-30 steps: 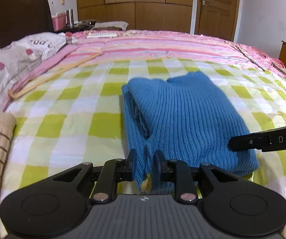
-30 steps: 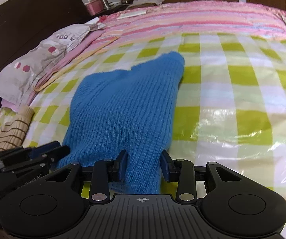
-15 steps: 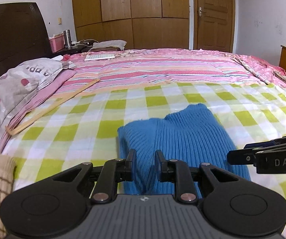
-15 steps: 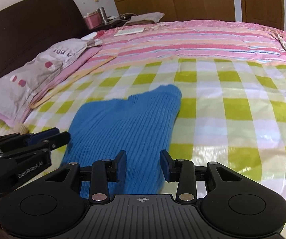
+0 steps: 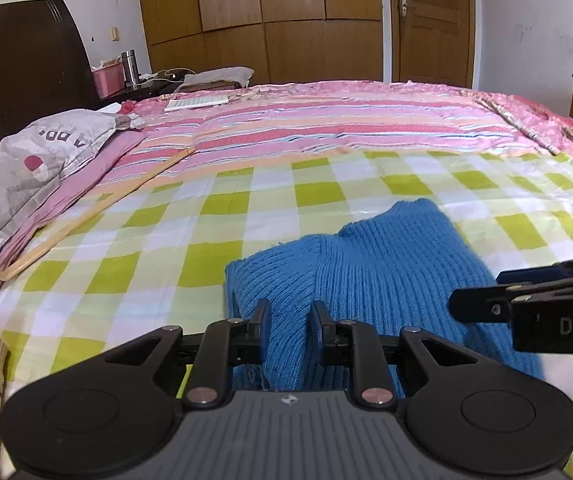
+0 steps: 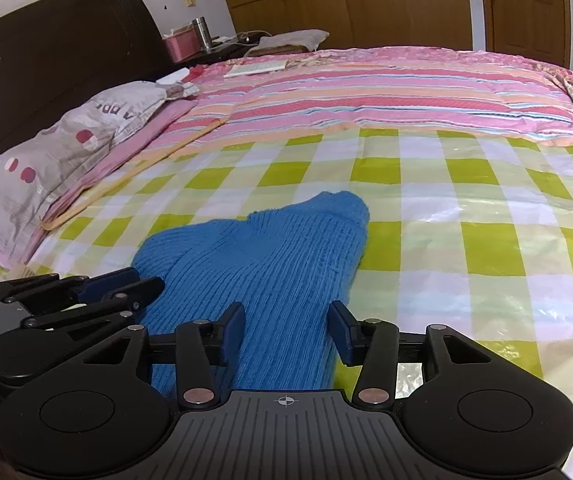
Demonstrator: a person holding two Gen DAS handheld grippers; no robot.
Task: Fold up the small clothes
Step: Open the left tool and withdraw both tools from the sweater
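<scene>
The blue knit garment (image 5: 366, 280) lies folded on the checked sheet (image 5: 214, 256), its near edge at 6 o'clock clenched by the left gripper (image 5: 288, 320), seemingly to steady the fold, while the right gripper (image 6: 286, 330) opens, pads clear of it.

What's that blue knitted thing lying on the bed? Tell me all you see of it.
The blue ribbed knit garment looks like soft wool, folded into a thick bundle on the green checked bed cover. The left tool pinches its near edge. The right tool straddles the same edge, jaws opening, pads seemingly off the fabric.
</scene>
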